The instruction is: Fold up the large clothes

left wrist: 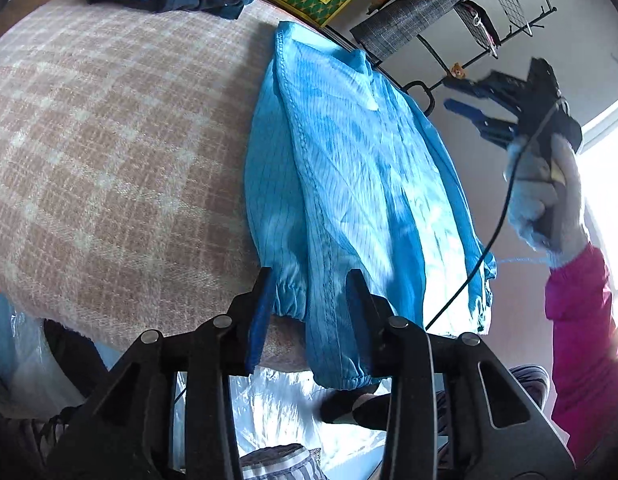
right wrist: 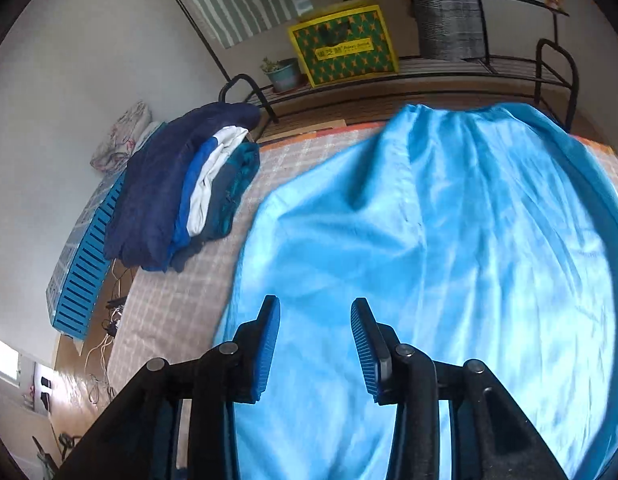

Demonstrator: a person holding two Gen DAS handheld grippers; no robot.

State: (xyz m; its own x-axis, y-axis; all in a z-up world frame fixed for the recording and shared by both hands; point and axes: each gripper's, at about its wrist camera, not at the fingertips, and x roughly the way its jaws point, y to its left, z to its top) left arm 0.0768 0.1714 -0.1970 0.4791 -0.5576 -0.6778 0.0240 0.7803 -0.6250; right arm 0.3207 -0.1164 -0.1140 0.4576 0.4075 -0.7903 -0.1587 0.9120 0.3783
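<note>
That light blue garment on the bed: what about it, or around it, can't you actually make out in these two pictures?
- Light blue garment: its type; in the right wrist view the lower and right edges cut it off.
- Its underside: hidden against the checked blanket.
- Right gripper: motion-blurred in the left wrist view.
- Folded clothes pile: how many pieces; the layers overlap.
- Yellow-green box: label print too small.

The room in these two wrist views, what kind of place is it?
Probably a bedroom or laundry corner at home: a bed-like surface under a beige checked woven blanket, a stack of folded dark blue clothes, and a black metal rack holding a yellow-green patterned storage box.
</note>
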